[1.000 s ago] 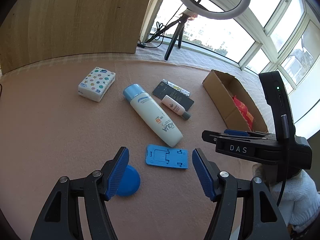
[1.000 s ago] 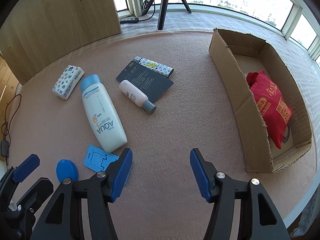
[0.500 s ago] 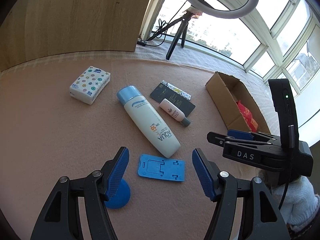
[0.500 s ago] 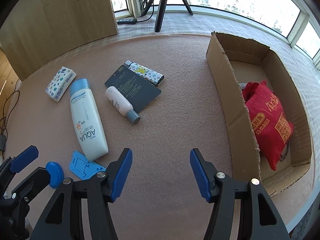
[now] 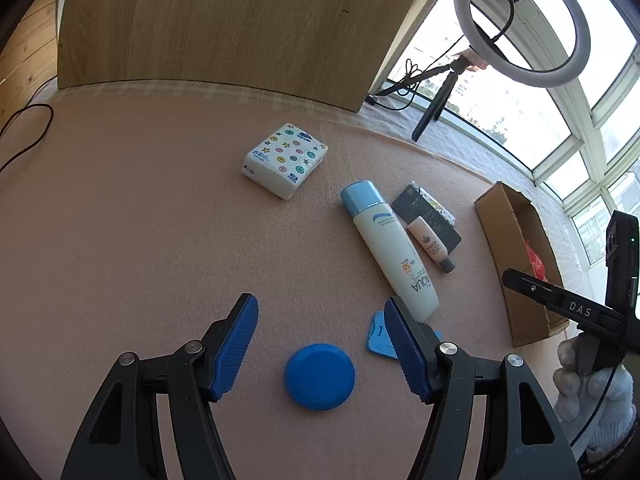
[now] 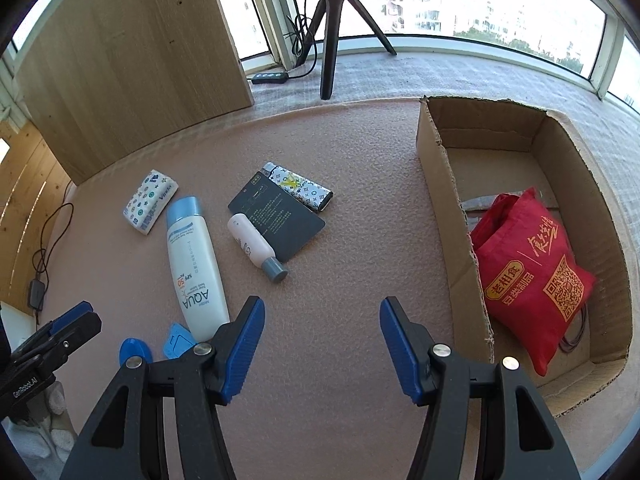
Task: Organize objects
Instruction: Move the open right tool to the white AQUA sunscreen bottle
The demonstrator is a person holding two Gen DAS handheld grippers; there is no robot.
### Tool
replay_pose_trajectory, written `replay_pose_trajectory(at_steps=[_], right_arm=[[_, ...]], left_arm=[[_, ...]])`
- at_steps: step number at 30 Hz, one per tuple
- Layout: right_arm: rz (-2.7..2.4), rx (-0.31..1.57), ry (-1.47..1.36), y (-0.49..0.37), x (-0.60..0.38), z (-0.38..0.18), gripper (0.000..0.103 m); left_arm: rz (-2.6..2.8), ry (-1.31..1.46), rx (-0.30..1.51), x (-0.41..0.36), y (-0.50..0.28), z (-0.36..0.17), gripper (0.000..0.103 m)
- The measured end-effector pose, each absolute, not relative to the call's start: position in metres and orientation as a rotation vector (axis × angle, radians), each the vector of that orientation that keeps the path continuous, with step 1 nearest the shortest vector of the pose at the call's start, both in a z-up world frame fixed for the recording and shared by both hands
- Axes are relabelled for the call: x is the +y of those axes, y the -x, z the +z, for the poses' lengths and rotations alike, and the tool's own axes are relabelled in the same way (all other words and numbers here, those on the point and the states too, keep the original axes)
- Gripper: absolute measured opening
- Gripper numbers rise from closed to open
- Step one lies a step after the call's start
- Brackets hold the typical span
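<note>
My left gripper [image 5: 322,344] stands open above the pink mat, a round blue lid [image 5: 319,376] lying on the mat just below its gap, untouched. A blue phone stand [image 5: 378,334] is half hidden behind its right finger. A white sunscreen bottle [image 5: 390,250], a small white tube [image 5: 430,244], a dark card [image 5: 426,216] and a patterned tissue pack [image 5: 285,159] lie beyond. My right gripper [image 6: 322,346] is open over bare mat, left of the cardboard box [image 6: 454,216]. A red bag [image 6: 528,280] lies inside the box. A patterned lighter [image 6: 300,190] rests beside the card.
A wooden panel [image 5: 224,20] stands at the back left. A ring light [image 5: 522,20] on a tripod [image 6: 334,24] stands by the windows. A black cable [image 6: 44,256] trails off the mat's left edge. A white-gloved hand [image 5: 596,400] holds the right gripper.
My left gripper has shifted left and rolled, so the blue lid now sits between its fingers and the phone stand behind the right finger. My right gripper has moved toward the box.
</note>
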State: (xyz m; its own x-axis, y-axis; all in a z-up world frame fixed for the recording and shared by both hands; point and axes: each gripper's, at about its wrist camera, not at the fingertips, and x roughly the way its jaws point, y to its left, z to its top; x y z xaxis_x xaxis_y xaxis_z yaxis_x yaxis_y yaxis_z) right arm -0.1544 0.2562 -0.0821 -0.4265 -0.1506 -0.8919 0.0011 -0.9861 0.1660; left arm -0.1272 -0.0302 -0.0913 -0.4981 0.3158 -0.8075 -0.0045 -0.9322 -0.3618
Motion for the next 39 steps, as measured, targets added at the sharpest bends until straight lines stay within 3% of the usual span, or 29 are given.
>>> replay_pose_trajectory(at_steps=[8,39], right_arm=[[-2.481,-0.233,-1.570,0.163,0.236,-0.086,0.056],[-2.250,0.218,-1.624,0.223,0.117,-0.135,0.058]], left_arm=[[2.602,1.496,-0.514,-0.065,0.114,-0.089,0.069],[2.628,1.536,-0.544,-0.082,0.101,-0.089,0.069]])
